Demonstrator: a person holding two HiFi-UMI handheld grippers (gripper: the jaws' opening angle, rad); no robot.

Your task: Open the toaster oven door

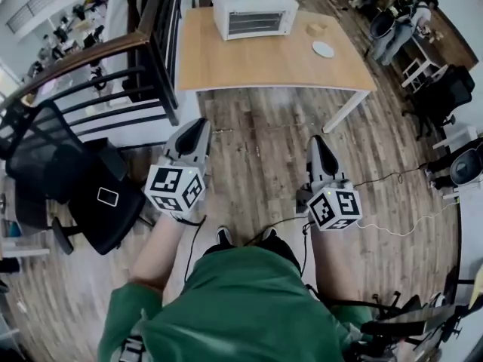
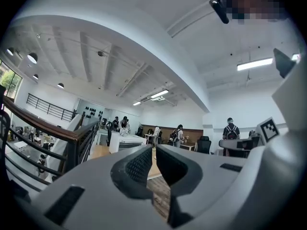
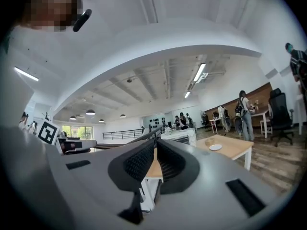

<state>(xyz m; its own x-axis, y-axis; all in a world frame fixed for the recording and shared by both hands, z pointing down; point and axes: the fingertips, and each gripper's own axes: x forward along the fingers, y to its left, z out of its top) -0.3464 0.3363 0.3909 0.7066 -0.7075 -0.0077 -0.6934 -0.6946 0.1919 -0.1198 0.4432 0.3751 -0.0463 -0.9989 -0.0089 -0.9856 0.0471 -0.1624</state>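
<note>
A white toaster oven [image 1: 254,11] stands at the back of a wooden table [image 1: 226,62], its glass door closed and facing me. Both grippers hang over the wooden floor, well short of the table. My left gripper [image 1: 199,125] is shut and holds nothing; in the left gripper view its jaws [image 2: 154,148] meet, with the toaster oven [image 2: 128,142] small and far behind them. My right gripper [image 1: 316,140] is also shut and empty. In the right gripper view its jaws [image 3: 157,140] point towards the table, and the toaster oven [image 3: 180,136] shows just right of the tips.
A white plate [image 1: 323,49] and a small bowl [image 1: 316,29] lie on the table's right part. A dark railing [image 1: 113,74] and a black office chair [image 1: 68,172] stand to my left. Cables [image 1: 392,228] trail across the floor at right. People stand beyond the table.
</note>
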